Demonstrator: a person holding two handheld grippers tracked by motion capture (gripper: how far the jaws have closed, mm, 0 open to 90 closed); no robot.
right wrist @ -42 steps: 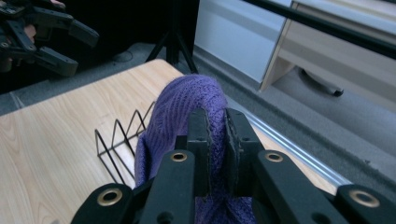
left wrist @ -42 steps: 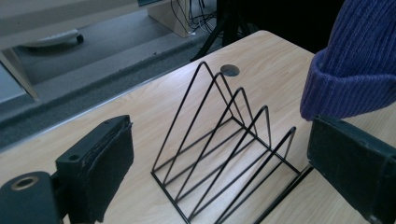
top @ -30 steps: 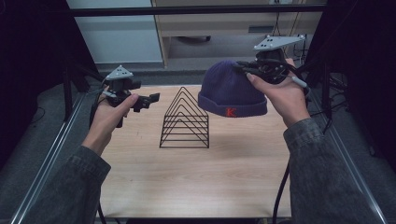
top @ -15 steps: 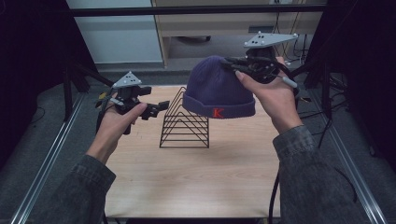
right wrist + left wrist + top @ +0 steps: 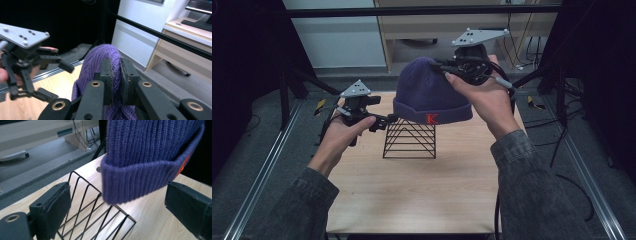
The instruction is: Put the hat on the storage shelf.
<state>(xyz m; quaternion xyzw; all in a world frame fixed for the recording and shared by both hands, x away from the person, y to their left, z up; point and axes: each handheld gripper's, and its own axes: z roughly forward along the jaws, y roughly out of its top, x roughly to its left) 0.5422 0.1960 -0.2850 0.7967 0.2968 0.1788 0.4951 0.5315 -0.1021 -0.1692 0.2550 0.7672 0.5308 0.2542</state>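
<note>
A purple knit beanie (image 5: 427,95) with a red K on its cuff hangs above a black wire rack (image 5: 409,142) on the wooden table (image 5: 412,195). My right gripper (image 5: 441,67) is shut on the beanie's crown, pinching the knit (image 5: 96,62) between its pads (image 5: 107,75). My left gripper (image 5: 382,123) is open at the rack's left side, just below the cuff. In the left gripper view the cuff (image 5: 140,182) hangs between the two spread jaws, touching neither, with the rack (image 5: 95,215) below it. The left gripper (image 5: 56,81) also appears in the right gripper view.
The table's far edge meets a grey floor with a pale cabinet (image 5: 422,30) and cables behind. Dark frame rails (image 5: 267,170) run along both sides. Bare wood lies in front of the rack.
The right gripper has carried the beanie left and slightly up, from the table's right side to above the rack. The left gripper has moved right, up to the rack.
</note>
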